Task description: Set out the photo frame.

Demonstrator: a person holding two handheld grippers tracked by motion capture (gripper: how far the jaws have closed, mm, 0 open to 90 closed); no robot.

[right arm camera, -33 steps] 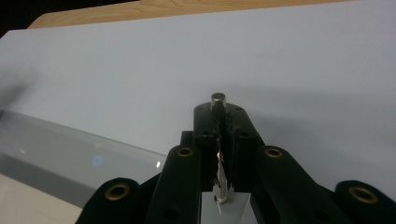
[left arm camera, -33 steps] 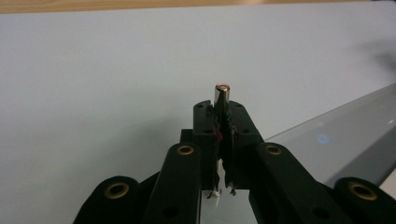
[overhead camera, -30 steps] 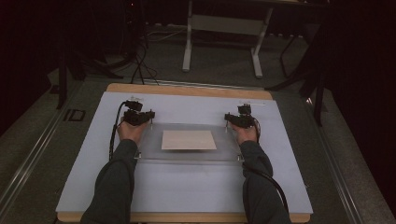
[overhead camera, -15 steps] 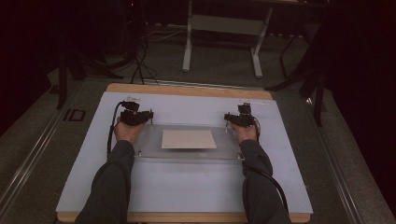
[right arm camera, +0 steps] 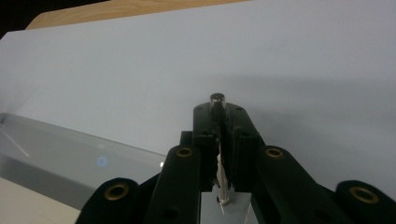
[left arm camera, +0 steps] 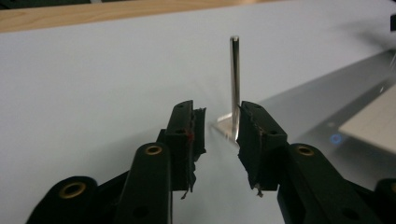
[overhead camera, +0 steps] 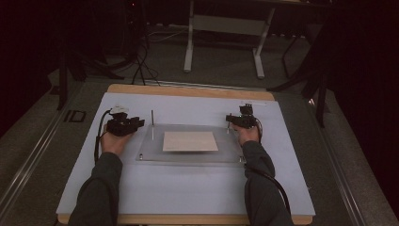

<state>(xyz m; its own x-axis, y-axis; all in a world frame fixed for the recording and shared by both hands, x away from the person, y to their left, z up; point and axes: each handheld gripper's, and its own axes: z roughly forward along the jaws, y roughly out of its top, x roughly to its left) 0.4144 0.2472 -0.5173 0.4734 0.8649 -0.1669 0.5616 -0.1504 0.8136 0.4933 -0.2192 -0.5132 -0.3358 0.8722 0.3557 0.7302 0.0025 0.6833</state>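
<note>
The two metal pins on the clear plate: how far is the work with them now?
Done: the left pin stands upright at the clear plate corner; the left gripper fingers have just been opening and no longer press it. In hand: the right gripper is shut on the right pin. Left: releasing that pin.

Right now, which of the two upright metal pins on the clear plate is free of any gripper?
The far-left pin: the left gripper has just opened its jaws and stands beside it. The far-right pin is clamped in the right gripper.
</note>
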